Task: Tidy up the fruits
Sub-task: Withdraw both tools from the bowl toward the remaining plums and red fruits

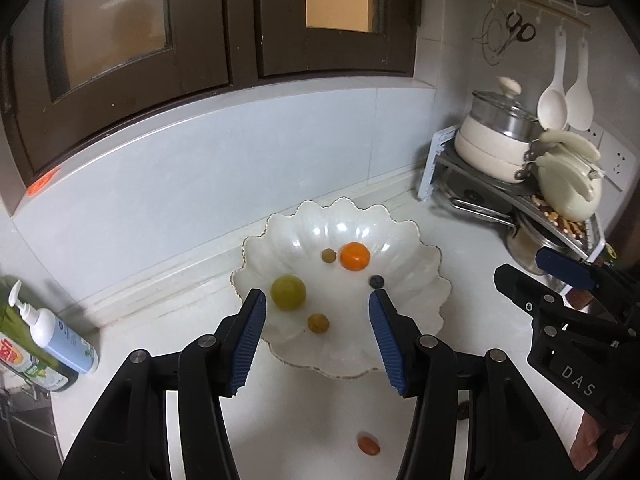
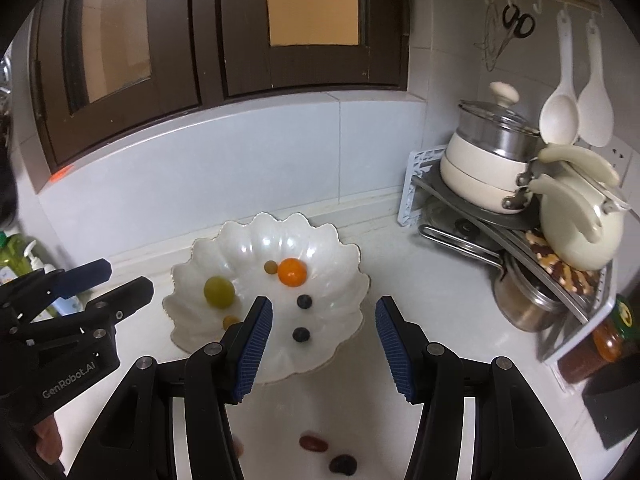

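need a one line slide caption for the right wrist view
Right gripper open and empty above a scalloped white bowl holding an orange fruit, with two dark fruits on the counter.

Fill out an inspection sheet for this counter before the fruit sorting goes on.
Surface: white counter, unobstructed around the bowl.
Job's things: scalloped white bowl holds an orange, green fruit, two blueberries; two dark red fruits lie outside, in front of it.
Clutter: soap bottles, pot rack.
Grippers: left gripper and right gripper open, empty.
Cables: nothing seen.
Surroundings: dark window frames, tiled wall, hanging scissors.
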`<state>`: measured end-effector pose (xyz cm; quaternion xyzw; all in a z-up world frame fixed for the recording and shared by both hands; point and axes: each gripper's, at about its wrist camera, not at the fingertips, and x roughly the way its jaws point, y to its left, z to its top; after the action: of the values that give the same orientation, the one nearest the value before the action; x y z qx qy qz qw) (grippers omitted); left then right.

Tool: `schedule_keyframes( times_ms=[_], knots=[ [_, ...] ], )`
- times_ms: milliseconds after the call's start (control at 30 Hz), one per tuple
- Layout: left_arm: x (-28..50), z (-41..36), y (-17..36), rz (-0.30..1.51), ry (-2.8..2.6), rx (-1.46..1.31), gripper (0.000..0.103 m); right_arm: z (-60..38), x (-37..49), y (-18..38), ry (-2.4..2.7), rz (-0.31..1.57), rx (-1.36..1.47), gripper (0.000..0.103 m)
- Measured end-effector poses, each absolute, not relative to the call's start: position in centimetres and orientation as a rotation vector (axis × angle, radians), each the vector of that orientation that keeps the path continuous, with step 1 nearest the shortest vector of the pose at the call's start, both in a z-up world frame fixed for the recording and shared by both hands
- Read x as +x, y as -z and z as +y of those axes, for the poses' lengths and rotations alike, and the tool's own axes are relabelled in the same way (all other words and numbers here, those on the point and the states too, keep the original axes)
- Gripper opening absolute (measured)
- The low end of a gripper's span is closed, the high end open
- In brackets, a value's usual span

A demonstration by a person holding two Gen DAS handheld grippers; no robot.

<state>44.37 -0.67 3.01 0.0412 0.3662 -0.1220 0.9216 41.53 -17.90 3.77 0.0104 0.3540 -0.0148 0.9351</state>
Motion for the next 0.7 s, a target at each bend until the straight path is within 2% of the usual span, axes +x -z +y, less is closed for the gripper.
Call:
schedule_keyframes(
  times_ms=[700],
  knots=[
    [36.0, -0.3, -4.6, 0.632, 0.349, 0.094, 0.054, -17.9, 32.4, -5.3, 0.095, 0.616, 0.012, 0.055]
  ],
)
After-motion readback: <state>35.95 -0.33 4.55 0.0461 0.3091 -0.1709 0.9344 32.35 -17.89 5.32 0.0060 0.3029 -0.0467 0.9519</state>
